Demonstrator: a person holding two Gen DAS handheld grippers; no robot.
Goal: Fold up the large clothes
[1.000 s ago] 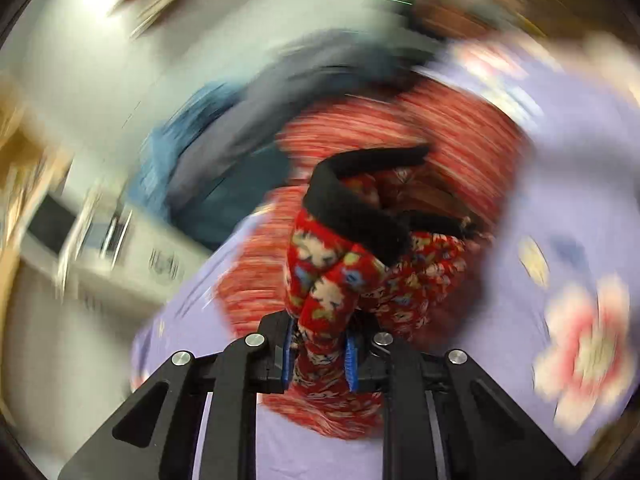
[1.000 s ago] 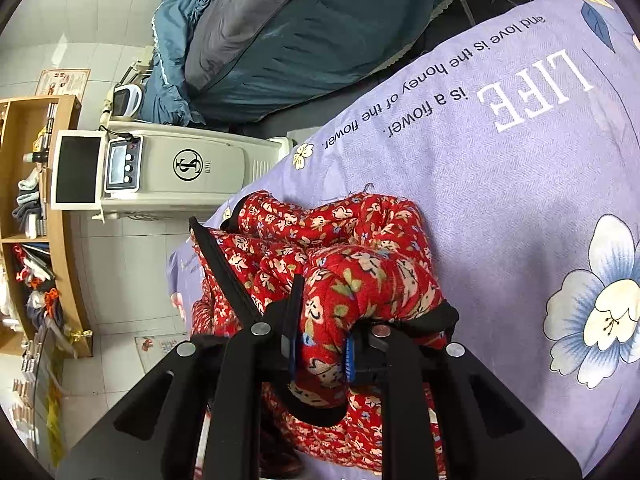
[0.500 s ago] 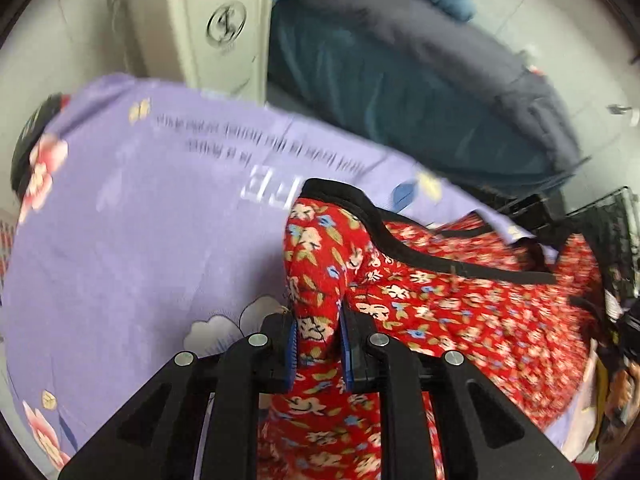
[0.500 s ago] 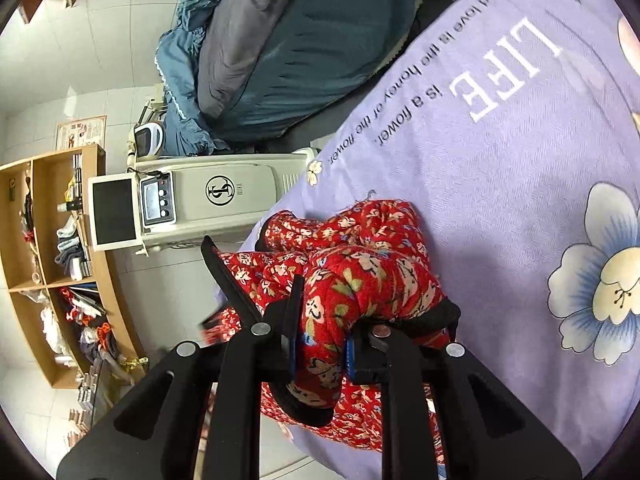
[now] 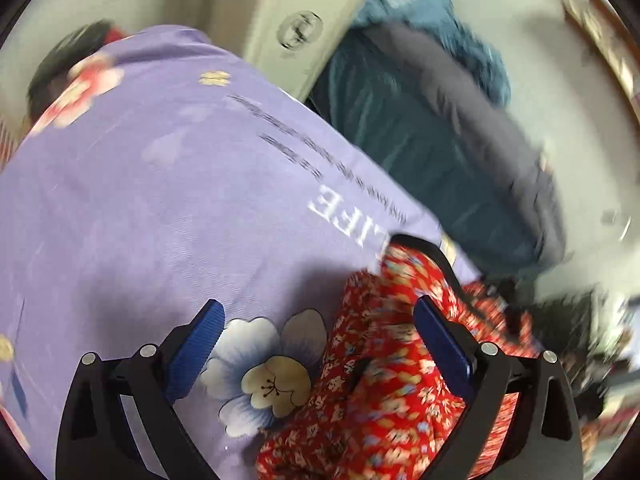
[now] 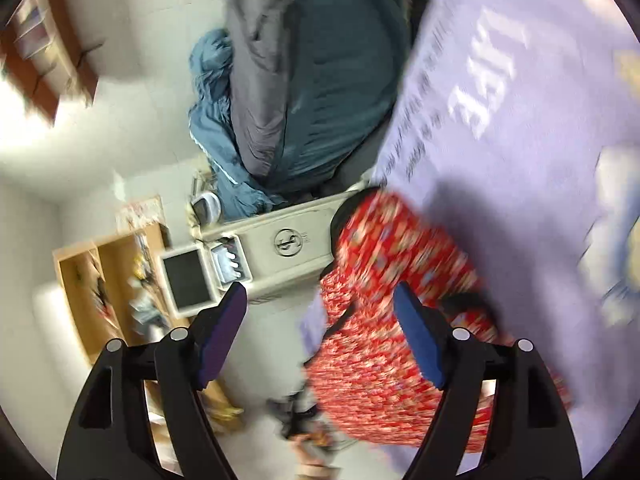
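Observation:
The red floral garment [image 5: 380,380] with black trim lies bunched on the purple bedsheet [image 5: 160,200], printed with "LIFE" and flowers. My left gripper [image 5: 320,320] points down over it with its jaws opening. The cloth lies loose between them, against the right blue pad [image 5: 440,348], and is not pinched. In the right wrist view the same garment [image 6: 380,280] hangs at the sheet's edge [image 6: 520,160]. My right gripper [image 6: 320,316] is also opening. The fabric sits by its right pad [image 6: 418,340] and the left pad is free. Both views are blurred.
A white appliance with a round logo [image 6: 288,240] and a small screen [image 6: 186,280] stands beside the bed. A pile of teal and grey bedding [image 5: 420,140] lies past the sheet's far edge. Wooden shelves [image 6: 100,280] stand against the wall, with clutter on the floor below.
Both grippers were shut on folds of the red garment and have now spread and let it go. The left gripper swung across the bed and rolled, and the garment now rests on the sheet.

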